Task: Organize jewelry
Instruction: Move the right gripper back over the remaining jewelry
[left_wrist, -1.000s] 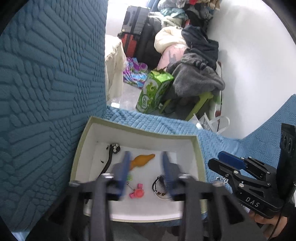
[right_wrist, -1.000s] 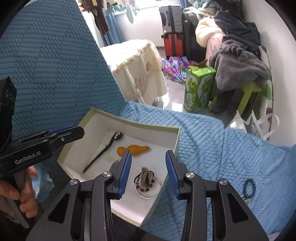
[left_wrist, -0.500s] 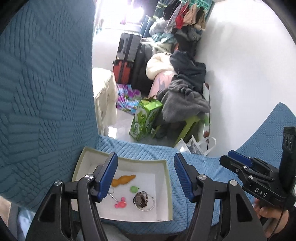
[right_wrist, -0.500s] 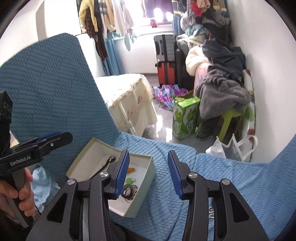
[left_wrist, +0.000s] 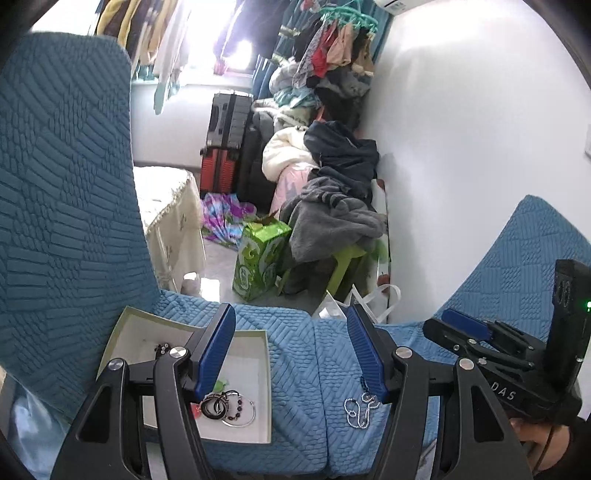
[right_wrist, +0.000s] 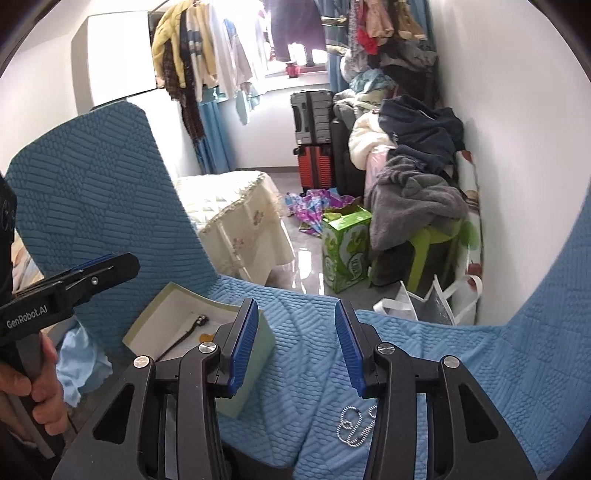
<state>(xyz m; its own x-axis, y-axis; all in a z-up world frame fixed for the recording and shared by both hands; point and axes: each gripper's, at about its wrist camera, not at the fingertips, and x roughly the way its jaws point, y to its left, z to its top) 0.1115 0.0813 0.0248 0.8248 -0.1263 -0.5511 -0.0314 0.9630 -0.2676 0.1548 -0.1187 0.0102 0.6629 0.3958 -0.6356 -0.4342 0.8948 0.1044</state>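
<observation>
In the left wrist view, the left gripper (left_wrist: 291, 354) hangs spread and empty above the blue sofa (left_wrist: 295, 354); the box (left_wrist: 255, 376) sits under its left finger, holding bracelets (left_wrist: 227, 404) and a dark hairpin (left_wrist: 162, 348), while a silver chain (left_wrist: 356, 408) lies on the cushion right of the box, beside the right finger. In the right wrist view, the right gripper (right_wrist: 293, 347) is likewise spread and empty, with the box (right_wrist: 255, 358) at its left finger, the hairpin (right_wrist: 184, 334) inside, and the chain (right_wrist: 352, 424) on the cushion near its right finger.

This looks like a bedroom at home: clothes (right_wrist: 207, 62) hang by the window, suitcases (right_wrist: 314, 147) stand behind.
</observation>
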